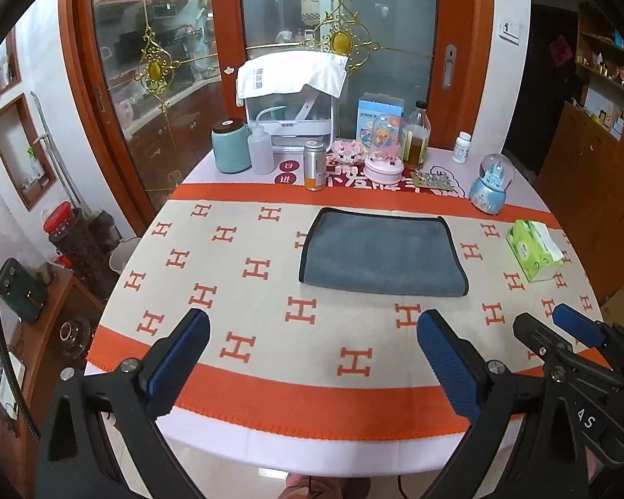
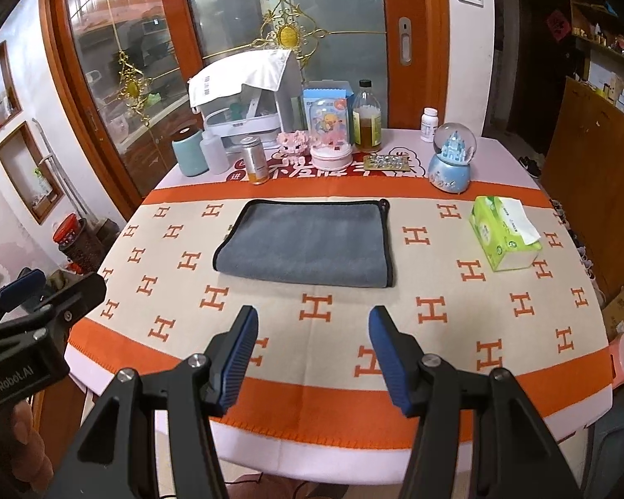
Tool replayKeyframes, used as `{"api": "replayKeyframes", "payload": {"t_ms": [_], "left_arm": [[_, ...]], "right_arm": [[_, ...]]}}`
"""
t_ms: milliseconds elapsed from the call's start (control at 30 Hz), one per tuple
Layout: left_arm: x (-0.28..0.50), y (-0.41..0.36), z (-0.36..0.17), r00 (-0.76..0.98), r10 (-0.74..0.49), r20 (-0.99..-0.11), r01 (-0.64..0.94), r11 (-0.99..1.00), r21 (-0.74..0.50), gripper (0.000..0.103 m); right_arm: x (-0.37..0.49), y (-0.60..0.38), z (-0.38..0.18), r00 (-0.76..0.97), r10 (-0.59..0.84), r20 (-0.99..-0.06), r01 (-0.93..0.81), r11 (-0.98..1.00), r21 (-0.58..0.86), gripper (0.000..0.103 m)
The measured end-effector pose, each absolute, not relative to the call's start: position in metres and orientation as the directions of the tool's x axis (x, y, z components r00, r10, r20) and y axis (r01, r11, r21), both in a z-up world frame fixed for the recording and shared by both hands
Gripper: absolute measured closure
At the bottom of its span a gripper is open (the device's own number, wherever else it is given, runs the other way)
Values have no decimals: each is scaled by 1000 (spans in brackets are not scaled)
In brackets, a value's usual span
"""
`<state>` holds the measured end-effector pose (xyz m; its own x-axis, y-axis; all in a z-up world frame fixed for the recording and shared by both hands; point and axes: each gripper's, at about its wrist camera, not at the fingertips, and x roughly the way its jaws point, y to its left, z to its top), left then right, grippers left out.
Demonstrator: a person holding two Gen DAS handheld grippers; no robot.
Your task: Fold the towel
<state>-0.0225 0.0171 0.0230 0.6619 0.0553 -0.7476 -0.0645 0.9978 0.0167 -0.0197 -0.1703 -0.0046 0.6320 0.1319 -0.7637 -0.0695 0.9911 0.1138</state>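
Observation:
A grey towel with black trim [image 1: 380, 253] lies folded flat on the orange and cream tablecloth [image 1: 245, 316], and it also shows in the right wrist view [image 2: 308, 245]. My left gripper [image 1: 314, 324] is open and empty, held above the table's near edge, short of the towel. My right gripper [image 2: 312, 320] is open and empty, also near the front edge and apart from the towel. The right gripper shows at the right of the left wrist view [image 1: 561, 328]. The left gripper shows at the left of the right wrist view [image 2: 25, 287].
A green tissue pack [image 2: 503, 235] lies right of the towel. Behind the towel stand a snow globe [image 2: 453, 158], a metal can [image 2: 256, 160], a teal jar [image 2: 189, 151], an oil bottle [image 2: 367, 118], a music box [image 2: 330, 147] and a white rack [image 2: 249, 95].

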Motion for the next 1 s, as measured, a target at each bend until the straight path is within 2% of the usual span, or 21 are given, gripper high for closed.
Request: {"api": "replayKeyframes", "payload": {"t_ms": [1000], "left_arm": [[-21,0,13,603,28,-797,-4,999,32,4]], "right_arm": [[-26,-169,-5,605,99,-790,-13,993,114,47]]}}
